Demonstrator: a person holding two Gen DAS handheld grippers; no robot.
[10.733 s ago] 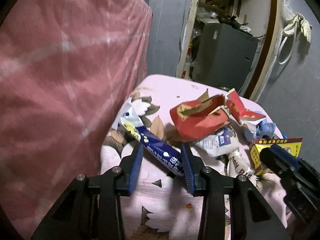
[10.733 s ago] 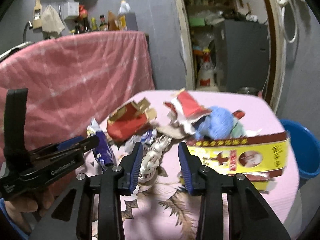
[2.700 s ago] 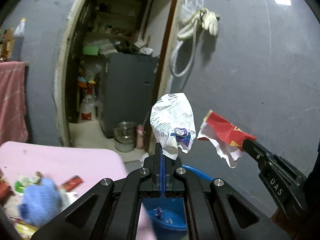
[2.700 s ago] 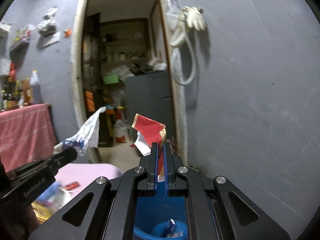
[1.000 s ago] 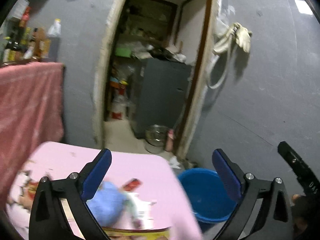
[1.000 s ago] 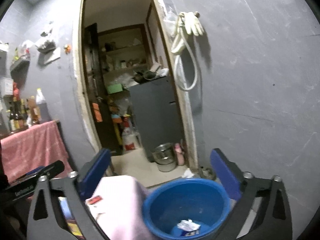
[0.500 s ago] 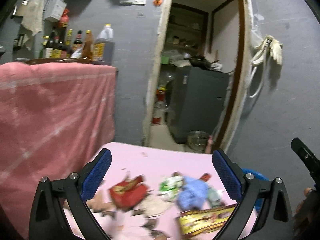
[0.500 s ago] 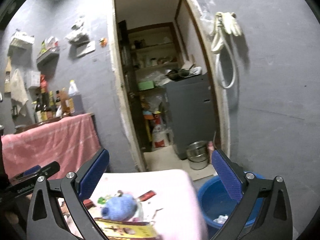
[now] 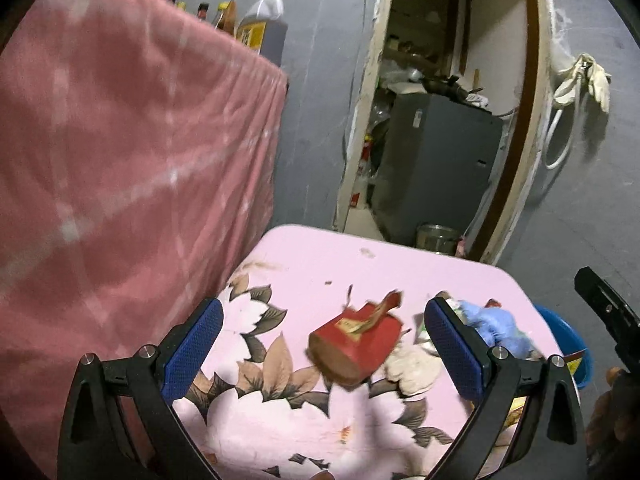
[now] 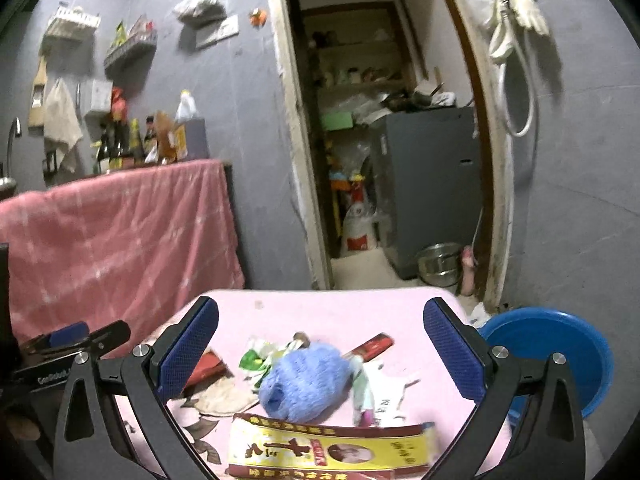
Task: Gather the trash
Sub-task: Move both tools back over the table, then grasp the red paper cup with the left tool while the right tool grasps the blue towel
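Trash lies on a pink flowered table (image 9: pixel 320 268). A crumpled red box (image 9: pixel 354 344) sits between the jaws of my left gripper (image 9: pixel 324 344), which is wide open and empty above it. A blue fuzzy ball (image 10: pixel 304 378), a yellow and red flat box (image 10: pixel 328 450), a red stick pack (image 10: pixel 370 346) and paper scraps lie under my right gripper (image 10: pixel 320 344), also wide open and empty. The blue bin (image 10: pixel 548 356) stands on the floor right of the table, also in the left wrist view (image 9: pixel 568 340).
A pink cloth (image 9: pixel 120 180) hangs over a counter left of the table, with bottles (image 10: pixel 132 140) on top. A doorway behind shows a grey cabinet (image 10: pixel 432 188) and a metal pot (image 10: pixel 438 268). Grey wall with a hanging hose (image 10: pixel 516 60) at right.
Both grippers have swung from the blue bin back over the table and lowered toward the trash. Both stay wide open and empty.
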